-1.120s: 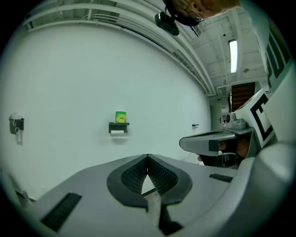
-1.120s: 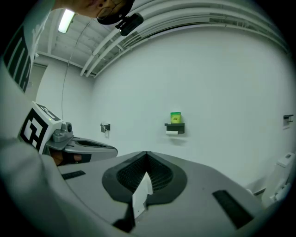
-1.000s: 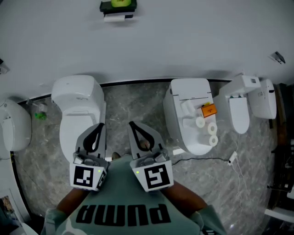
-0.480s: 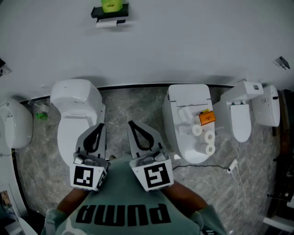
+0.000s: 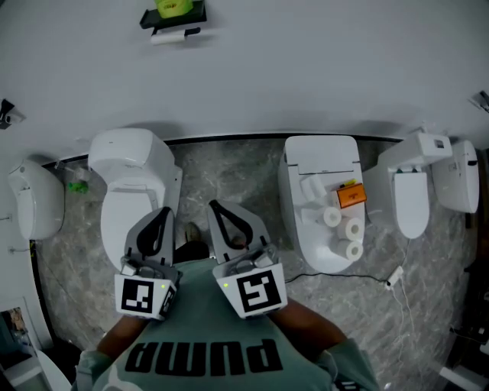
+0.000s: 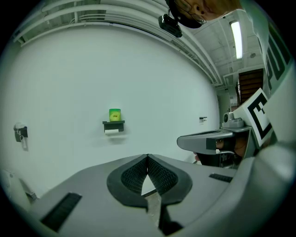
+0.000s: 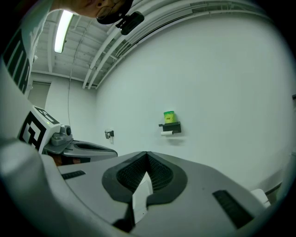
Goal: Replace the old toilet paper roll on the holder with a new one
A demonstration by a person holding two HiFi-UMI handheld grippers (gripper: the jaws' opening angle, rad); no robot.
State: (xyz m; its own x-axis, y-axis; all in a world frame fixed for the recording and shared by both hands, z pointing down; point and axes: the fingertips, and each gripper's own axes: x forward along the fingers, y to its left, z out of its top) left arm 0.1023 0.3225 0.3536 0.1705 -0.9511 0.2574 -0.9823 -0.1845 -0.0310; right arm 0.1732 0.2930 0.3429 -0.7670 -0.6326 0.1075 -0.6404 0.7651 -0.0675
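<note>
A black wall holder (image 5: 174,21) carries a green container (image 5: 173,7) on top, and a nearly used white roll (image 5: 170,35) hangs beneath it. Three fresh white rolls (image 5: 354,229) lie on the closed lid of the right toilet (image 5: 306,244). My left gripper (image 5: 164,211) and right gripper (image 5: 214,205) are held side by side close to the chest, both shut and empty, far from the holder and the rolls. In the left gripper view the holder (image 6: 114,124) shows above the shut tips (image 6: 147,157). The right gripper view has the holder (image 7: 170,126) right of its shut tips (image 7: 147,153).
A white toilet (image 5: 134,176) stands just ahead on the left, with marble floor (image 5: 237,176) between it and the right toilet. An orange item (image 5: 350,196) lies by the rolls. More fixtures (image 5: 416,191) stand at the right, another (image 5: 34,202) at the left. A cable (image 5: 344,269) crosses the floor.
The head view has shifted: the wall holder has slid left and the right toilet slightly right. Both grippers stay shut and side by side in front of the chest.
</note>
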